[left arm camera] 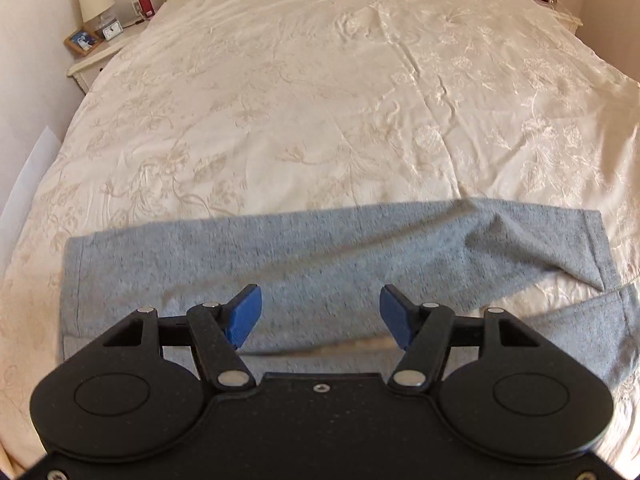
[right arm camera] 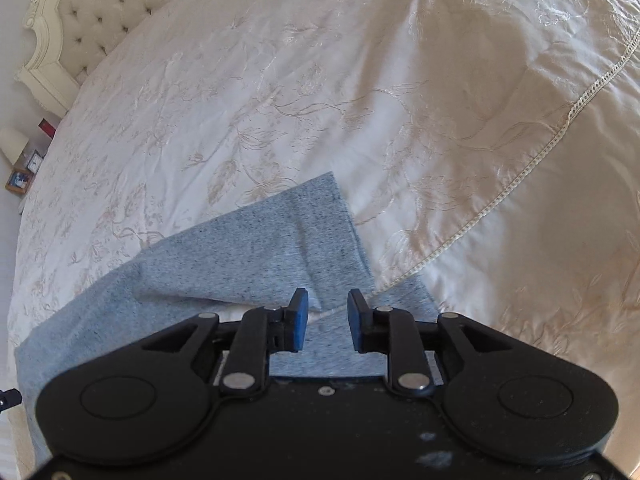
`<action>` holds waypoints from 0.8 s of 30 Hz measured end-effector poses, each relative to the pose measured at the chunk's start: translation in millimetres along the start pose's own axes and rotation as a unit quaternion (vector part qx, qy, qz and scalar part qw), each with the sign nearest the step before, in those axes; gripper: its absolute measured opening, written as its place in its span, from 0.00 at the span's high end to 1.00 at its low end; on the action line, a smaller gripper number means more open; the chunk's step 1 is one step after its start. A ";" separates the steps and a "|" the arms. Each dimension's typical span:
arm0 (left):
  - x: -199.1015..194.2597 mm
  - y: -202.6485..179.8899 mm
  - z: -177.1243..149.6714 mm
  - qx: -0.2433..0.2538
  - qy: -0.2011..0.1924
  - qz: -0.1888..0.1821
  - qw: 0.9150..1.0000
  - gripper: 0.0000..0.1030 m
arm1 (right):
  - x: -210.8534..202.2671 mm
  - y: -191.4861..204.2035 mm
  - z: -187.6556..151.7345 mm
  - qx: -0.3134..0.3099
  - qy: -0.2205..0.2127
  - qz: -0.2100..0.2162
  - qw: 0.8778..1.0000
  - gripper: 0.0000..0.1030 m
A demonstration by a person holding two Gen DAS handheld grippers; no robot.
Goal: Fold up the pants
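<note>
Your left gripper (left arm camera: 320, 316) is hanging wide open over the grey pants (left arm camera: 280, 256), gripping nothing; your right gripper (right arm camera: 328, 320) is also parted and empty above the leg end (right arm camera: 280, 240). The pants are lying across the near edge of the bedspread (left arm camera: 320, 100) — a raised ridge there is risking a crooked fold. A lamp (left arm camera: 96, 2) is standing on the nightstand (left arm camera: 100, 52) — well apart.
</note>
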State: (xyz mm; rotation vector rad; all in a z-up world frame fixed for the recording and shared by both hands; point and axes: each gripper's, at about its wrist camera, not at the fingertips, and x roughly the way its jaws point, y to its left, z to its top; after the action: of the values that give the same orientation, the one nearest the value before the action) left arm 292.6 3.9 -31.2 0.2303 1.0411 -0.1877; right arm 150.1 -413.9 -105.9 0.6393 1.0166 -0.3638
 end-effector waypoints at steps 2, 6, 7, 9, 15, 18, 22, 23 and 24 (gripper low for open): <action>3.8 9.2 11.6 0.001 -0.011 0.005 1.000 0.35 | 1.7 18.4 3.1 0.013 0.002 -0.005 1.000 0.76; 15.2 13.8 19.8 -0.002 -0.016 0.013 1.000 0.35 | 9.2 51.1 15.4 0.040 0.009 -0.005 0.999 0.74; 19.1 12.7 19.0 -0.003 -0.013 0.010 1.000 0.36 | 12.8 58.0 19.2 0.040 0.011 -0.011 0.999 0.74; 28.2 10.0 15.7 -0.007 -0.004 0.004 1.000 0.36 | 23.2 73.2 28.3 0.029 0.017 -0.025 0.999 0.72; 71.5 10.4 24.9 -0.023 0.033 0.038 0.998 0.38 | 77.6 100.1 56.9 -0.016 0.042 -0.052 0.998 0.71; 85.0 14.8 30.0 -0.029 0.036 0.053 0.997 0.38 | 110.4 105.9 74.4 -0.021 0.047 -0.060 0.997 0.71; 91.4 15.7 25.0 -0.026 0.039 0.068 0.997 0.38 | 152.5 112.6 97.1 -0.019 0.052 -0.072 0.996 0.70; 91.8 16.0 22.5 -0.026 0.040 0.068 0.997 0.38 | 163.4 112.2 101.4 -0.011 0.056 -0.076 0.996 0.71; 93.0 15.2 20.1 -0.026 0.043 0.067 0.996 0.38 | 173.1 111.3 103.7 0.000 0.061 -0.079 0.995 0.71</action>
State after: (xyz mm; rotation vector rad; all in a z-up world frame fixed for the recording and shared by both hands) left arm 359.1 8.9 -100.8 0.2631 1.1099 -0.0294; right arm 366.5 -394.5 -182.7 0.5870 1.1876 -0.4678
